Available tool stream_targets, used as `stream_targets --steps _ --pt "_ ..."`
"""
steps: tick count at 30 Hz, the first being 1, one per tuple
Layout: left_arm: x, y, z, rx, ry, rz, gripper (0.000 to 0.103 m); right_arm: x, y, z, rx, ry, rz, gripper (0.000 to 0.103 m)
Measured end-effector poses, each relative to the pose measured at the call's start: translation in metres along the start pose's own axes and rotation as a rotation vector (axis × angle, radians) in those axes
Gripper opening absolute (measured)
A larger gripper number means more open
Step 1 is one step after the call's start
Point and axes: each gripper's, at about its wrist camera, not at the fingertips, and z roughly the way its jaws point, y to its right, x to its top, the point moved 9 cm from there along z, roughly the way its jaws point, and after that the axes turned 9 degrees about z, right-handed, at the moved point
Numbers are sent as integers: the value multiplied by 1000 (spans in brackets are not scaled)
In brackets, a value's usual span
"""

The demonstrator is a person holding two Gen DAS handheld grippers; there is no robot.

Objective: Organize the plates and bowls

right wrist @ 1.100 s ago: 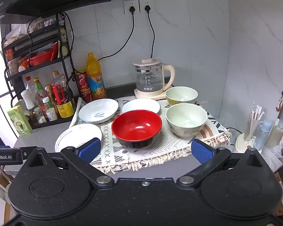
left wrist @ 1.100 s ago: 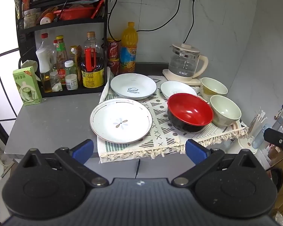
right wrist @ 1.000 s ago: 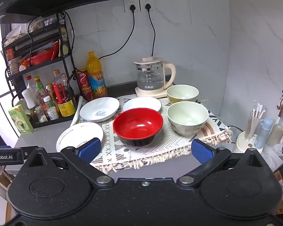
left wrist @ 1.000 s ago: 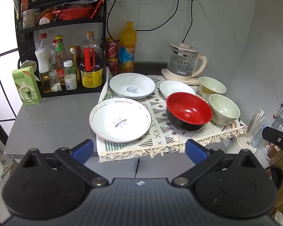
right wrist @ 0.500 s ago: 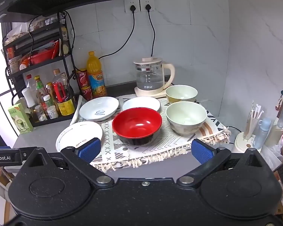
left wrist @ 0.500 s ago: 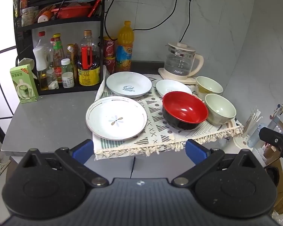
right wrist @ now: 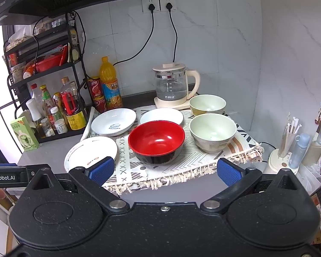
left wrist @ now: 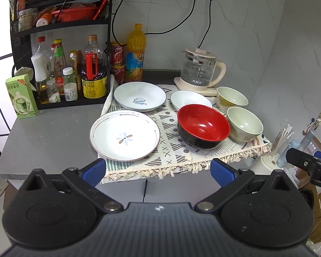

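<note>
On a patterned cloth point(left wrist: 177, 156) lie a flower plate point(left wrist: 125, 135), a "Sweet" plate point(left wrist: 140, 96), a small white plate point(left wrist: 190, 100), a red bowl point(left wrist: 203, 126) and two pale green bowls, one near point(left wrist: 244, 124) and one far point(left wrist: 232, 99). In the right wrist view the red bowl point(right wrist: 156, 141) sits centre, with the near green bowl point(right wrist: 212, 132) to its right. My left gripper point(left wrist: 158, 171) is open and empty, short of the cloth's front edge. My right gripper point(right wrist: 164, 172) is open and empty, in front of the red bowl.
A black rack point(left wrist: 60, 42) with bottles stands at the back left. A glass kettle point(left wrist: 198, 70) stands behind the bowls. A green carton point(left wrist: 21, 96) is on the grey counter point(left wrist: 45, 137). A straw holder point(right wrist: 286, 147) stands off the counter's right.
Both grippers have drifted slightly, so the dishes shift a little left in the left wrist view. The dishes have not moved.
</note>
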Motion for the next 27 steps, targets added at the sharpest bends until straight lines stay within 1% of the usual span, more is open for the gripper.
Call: stream_targets --steps 4,9,19,27 --pt "0 1 0 -15 7 -8 102 1 2 2 2 -2 1 103" --pt "1 1 2 -16 -4 -23 102 0 1 2 3 -2 -4 103" --pt "2 5 3 -8 -3 -6 102 0 -1 4 -6 -8 -7 103" --pt "0 6 4 -11 -7 -19 102 -3 -1 5 -7 -13 -4 103"
